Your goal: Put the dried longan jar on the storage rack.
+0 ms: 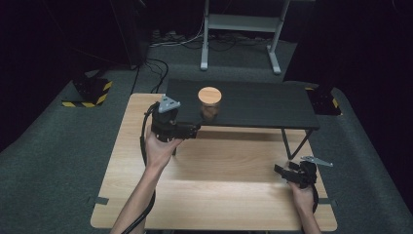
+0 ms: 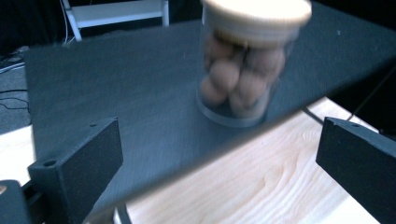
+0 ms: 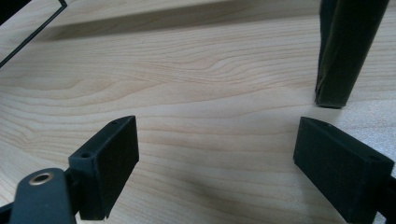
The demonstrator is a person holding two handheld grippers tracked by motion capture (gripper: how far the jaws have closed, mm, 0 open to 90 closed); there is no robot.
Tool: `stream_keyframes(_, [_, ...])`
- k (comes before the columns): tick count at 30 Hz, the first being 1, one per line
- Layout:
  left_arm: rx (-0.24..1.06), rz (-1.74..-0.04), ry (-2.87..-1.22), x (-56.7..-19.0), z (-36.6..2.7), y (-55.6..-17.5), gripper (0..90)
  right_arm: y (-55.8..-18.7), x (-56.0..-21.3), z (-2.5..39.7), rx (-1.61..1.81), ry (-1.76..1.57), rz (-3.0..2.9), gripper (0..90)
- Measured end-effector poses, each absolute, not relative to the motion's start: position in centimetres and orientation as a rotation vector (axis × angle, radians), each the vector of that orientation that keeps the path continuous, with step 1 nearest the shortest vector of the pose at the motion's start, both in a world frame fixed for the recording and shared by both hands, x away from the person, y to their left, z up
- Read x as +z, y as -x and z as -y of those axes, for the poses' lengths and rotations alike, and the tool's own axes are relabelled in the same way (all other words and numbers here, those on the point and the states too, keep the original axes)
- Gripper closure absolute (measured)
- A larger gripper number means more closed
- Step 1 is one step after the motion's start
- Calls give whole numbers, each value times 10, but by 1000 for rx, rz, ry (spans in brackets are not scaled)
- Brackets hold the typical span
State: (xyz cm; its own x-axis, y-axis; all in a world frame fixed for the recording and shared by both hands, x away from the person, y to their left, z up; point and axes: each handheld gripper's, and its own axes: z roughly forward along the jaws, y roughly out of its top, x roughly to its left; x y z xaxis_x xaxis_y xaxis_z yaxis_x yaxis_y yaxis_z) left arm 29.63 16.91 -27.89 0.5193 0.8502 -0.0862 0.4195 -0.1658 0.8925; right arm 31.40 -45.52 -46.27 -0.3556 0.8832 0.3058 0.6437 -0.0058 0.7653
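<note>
Jar (image 1: pixel 210 102) on shelf (image 1: pixel 263 105), left hand-held gripper (image 1: pixel 195 130) just before it.

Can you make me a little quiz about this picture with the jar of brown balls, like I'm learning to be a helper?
1. True or false: the clear round jar with the pale wooden lid stands on the dark grey raised shelf.
2. Which tool is nearer the jar? A) left tool B) right tool
3. Fill in: both tools have their jaws ____.

Key:
1. True. The jar stands upright on the shelf, above the light wooden table.
2. A. The left tool faces the jar without touching it; the right tool hangs low over the table.
3. Open. Nothing is between them.
</note>
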Motion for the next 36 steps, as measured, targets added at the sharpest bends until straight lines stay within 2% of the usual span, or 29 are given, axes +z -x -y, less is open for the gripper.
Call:
stream_keyframes(9, [575,-1091,-1741,-329,-185,-254,7,-314,-463,455,1292,-1599,-2006,136])
stream_keyframes(17, [563,-1131,-1736,-384,-187,-235,6,-314,-463,455,1290,-1598,-2005,138])
stream_keyframes(29, [428,-1306,-1785,-444,-181,-256,4,-314,-462,454,1286,-1597,-2005,137])
stream_keyframes(36, [410,-1377,-1764,-463,-178,-261,4,-314,-462,453,1281,-1595,-2005,138])
